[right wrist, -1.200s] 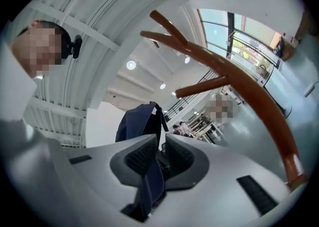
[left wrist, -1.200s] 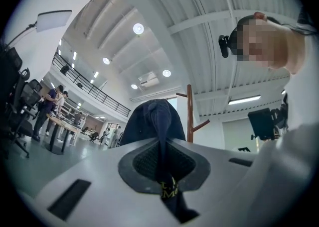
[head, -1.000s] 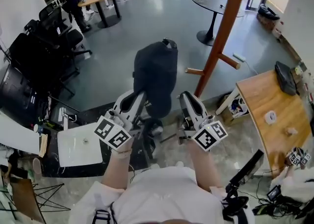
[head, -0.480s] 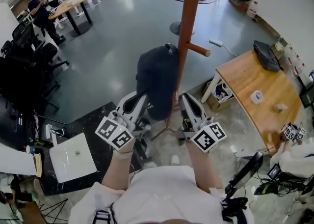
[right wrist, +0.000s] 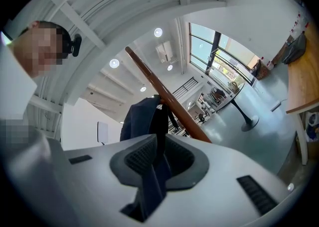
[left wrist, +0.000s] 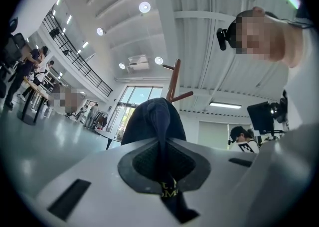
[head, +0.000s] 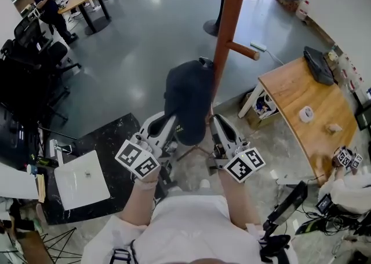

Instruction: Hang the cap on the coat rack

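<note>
Left gripper [head: 166, 125] and right gripper [head: 217, 127] both clenched on cap [head: 188, 98], just left of coat rack [head: 229, 22]. Raise it over right peg [head: 244, 51] (release only once hooked).

1. The coat rack [head: 231, 19] is running off the head view's top edge.
2. The cap [head: 188, 98] is covering part of the rack's pole.
3. The small things [head: 306, 113] on the bench [head: 290, 92] are showing too small to name.

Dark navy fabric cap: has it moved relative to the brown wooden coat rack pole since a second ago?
Yes. The dark navy fabric cap has shifted right, closing the gap to the brown wooden coat rack pole.
</note>
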Demonstrator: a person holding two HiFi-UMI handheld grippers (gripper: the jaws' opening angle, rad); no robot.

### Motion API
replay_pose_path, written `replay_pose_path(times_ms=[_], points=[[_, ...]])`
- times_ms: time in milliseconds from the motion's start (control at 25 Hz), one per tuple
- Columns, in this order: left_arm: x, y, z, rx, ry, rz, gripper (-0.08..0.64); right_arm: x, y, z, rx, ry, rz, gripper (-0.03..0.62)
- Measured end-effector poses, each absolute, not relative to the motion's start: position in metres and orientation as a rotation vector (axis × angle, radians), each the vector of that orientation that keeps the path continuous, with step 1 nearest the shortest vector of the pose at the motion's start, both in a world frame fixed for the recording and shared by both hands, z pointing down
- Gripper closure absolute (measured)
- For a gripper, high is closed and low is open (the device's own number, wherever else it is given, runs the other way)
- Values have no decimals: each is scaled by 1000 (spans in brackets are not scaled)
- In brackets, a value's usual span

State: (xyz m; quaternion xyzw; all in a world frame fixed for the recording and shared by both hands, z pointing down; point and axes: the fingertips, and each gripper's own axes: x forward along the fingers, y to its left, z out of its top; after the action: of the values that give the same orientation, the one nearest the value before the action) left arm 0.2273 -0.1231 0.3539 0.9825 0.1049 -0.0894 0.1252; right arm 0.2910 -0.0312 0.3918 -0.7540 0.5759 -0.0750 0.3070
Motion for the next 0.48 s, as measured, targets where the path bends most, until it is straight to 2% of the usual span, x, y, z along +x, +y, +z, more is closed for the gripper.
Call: replay_pose_path(times_ms=[480], points=[[223, -130, 392, 2874, 275, -354, 545, 284, -48, 444, -1928, 1589, -198, 526]])
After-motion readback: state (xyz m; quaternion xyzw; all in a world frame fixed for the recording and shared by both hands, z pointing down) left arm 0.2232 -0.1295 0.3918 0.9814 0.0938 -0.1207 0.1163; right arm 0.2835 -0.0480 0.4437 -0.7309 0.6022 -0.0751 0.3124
